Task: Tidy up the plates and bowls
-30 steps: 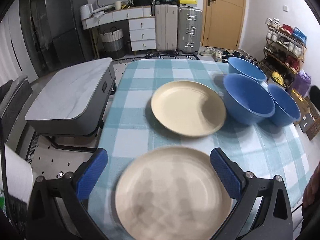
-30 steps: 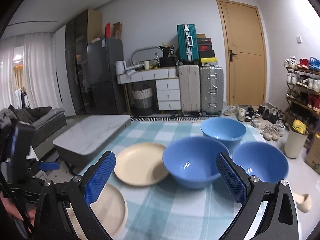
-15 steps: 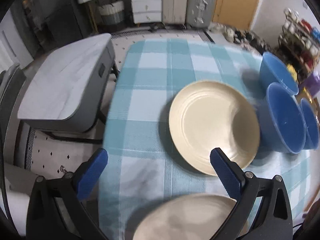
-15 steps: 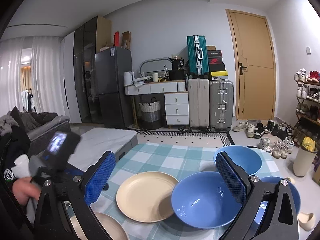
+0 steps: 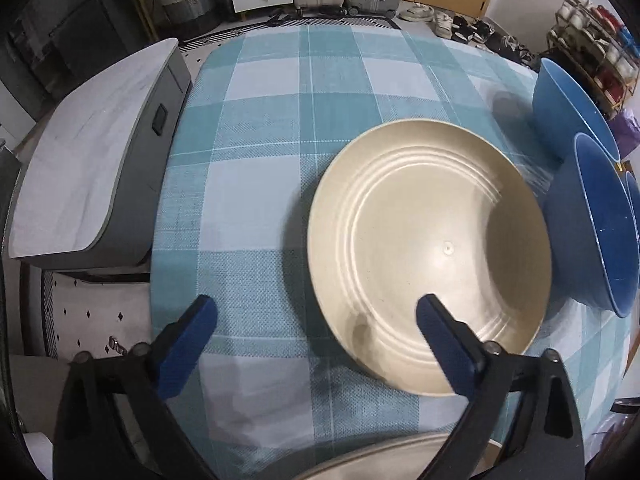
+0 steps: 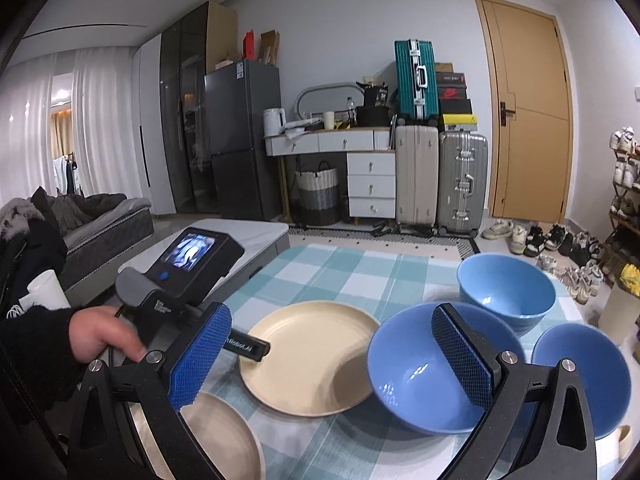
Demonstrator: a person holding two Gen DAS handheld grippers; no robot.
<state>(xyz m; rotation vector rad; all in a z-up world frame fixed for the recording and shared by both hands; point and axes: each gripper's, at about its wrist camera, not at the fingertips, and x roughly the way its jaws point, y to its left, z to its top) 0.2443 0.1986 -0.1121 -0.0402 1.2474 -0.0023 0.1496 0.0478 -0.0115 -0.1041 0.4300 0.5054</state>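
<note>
Two cream plates lie on the checked tablecloth (image 5: 260, 128). The far plate (image 5: 428, 248) (image 6: 308, 356) sits mid-table; the near plate (image 6: 216, 440) shows as a rim (image 5: 380, 456) at the bottom of the left wrist view. Three blue bowls stand at the right: a middle bowl (image 6: 424, 372) (image 5: 596, 232), a far bowl (image 6: 506, 288) (image 5: 568, 100) and a right bowl (image 6: 580, 376). My left gripper (image 5: 316, 320) is open and empty, low over the far plate's near-left rim. My right gripper (image 6: 332, 360) is open and empty, held above the table's front.
A grey marble-topped coffee table (image 5: 80, 168) stands close to the table's left edge. Suitcases (image 6: 440, 184), a white dresser (image 6: 340, 160) and a fridge (image 6: 240, 140) line the back wall. A shoe rack (image 5: 592, 32) stands at the right.
My left gripper has moved forward from over the near plate to the far plate's near rim, still open. My right gripper has risen a little and stays open.
</note>
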